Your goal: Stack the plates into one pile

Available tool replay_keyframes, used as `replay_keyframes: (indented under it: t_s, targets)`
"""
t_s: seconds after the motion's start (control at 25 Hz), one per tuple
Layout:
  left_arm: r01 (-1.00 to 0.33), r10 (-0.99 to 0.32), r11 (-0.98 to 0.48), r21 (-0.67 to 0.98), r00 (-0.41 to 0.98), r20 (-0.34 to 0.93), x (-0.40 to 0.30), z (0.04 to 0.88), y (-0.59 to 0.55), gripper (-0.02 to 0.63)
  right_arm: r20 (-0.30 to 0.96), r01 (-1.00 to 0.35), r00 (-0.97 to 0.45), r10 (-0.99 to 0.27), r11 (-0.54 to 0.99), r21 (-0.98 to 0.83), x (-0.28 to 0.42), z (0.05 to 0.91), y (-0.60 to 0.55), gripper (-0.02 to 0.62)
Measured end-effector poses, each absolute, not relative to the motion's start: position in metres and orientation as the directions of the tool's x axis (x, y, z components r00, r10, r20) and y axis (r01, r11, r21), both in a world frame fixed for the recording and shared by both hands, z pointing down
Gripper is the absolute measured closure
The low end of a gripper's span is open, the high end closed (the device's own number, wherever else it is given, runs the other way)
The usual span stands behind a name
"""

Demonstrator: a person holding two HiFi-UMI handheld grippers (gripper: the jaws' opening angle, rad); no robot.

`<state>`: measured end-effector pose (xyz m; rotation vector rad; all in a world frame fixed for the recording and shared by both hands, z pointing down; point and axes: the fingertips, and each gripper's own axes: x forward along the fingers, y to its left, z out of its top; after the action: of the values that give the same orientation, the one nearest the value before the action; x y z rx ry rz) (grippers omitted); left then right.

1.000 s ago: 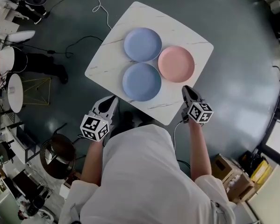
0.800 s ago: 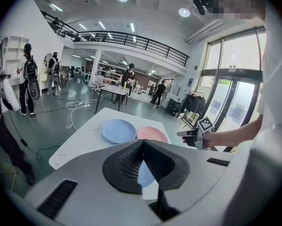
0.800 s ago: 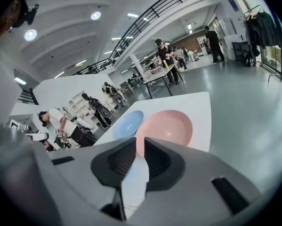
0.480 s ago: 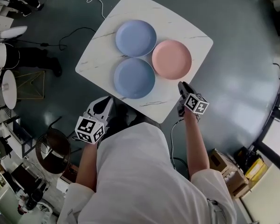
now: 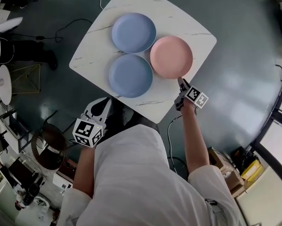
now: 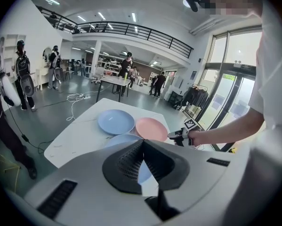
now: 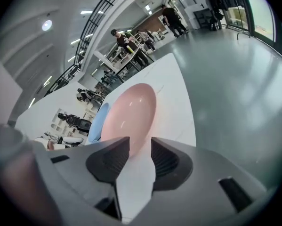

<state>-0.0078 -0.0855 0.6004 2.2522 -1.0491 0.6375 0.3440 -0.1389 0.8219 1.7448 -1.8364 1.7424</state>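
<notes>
Three plates lie on the white marble table point(image 5: 188, 25): a far blue plate point(image 5: 133, 32), a near blue plate point(image 5: 130, 75) and a pink plate point(image 5: 171, 57) on the right. My right gripper point(image 5: 180, 82) is at the pink plate's near rim. In the right gripper view its jaws point(image 7: 141, 142) have just been opening and stand open, with the pink plate's point(image 7: 131, 108) edge in the gap. My left gripper point(image 5: 105, 105) hangs off the table's near edge, shut and empty point(image 6: 142, 143), pointing at the near blue plate point(image 6: 123, 139).
Cables point(image 5: 75, 23) trail over the grey floor left of the table. A round stool point(image 5: 49, 147) and clutter stand at lower left, cardboard boxes point(image 5: 225, 161) at lower right. People stand far back in the hall point(image 6: 125, 67).
My right gripper has dropped and moved forward to the pink plate's near rim, rolled, and opened its jaws. The left gripper sank a little beside the table edge.
</notes>
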Motion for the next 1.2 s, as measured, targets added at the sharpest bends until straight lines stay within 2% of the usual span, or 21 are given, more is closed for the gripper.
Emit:
replay_keyframes:
  t_s: [0.56, 0.64, 0.8, 1.2]
  targets:
    - [-0.842, -0.536, -0.45, 0.298, 0.521, 0.664, -0.019, 0.616, -0.082, 0.593, 0.721, -0.599, -0.343, -0.602, -0.452, -0.661, 0.346, 0.86, -0.166, 0.462]
    - [-0.848, -0.539, -0.437, 0.3, 0.514, 0.667, -0.021, 0.618, -0.081, 0.592, 0.742, -0.585, -0.324, -0.586, -0.492, -0.644, 0.348, 0.863, -0.168, 0.516]
    - [-0.856, -0.547, -0.421, 0.299, 0.503, 0.669, -0.023, 0.62, -0.078, 0.592, 0.752, -0.476, -0.28, -0.596, -0.594, -0.648, 0.357, 0.864, -0.168, 0.554]
    - [-0.864, -0.558, -0.405, 0.299, 0.493, 0.668, -0.033, 0.622, -0.076, 0.592, 0.747, -0.429, -0.25, -0.616, -0.621, -0.656, 0.363, 0.857, -0.165, 0.56]
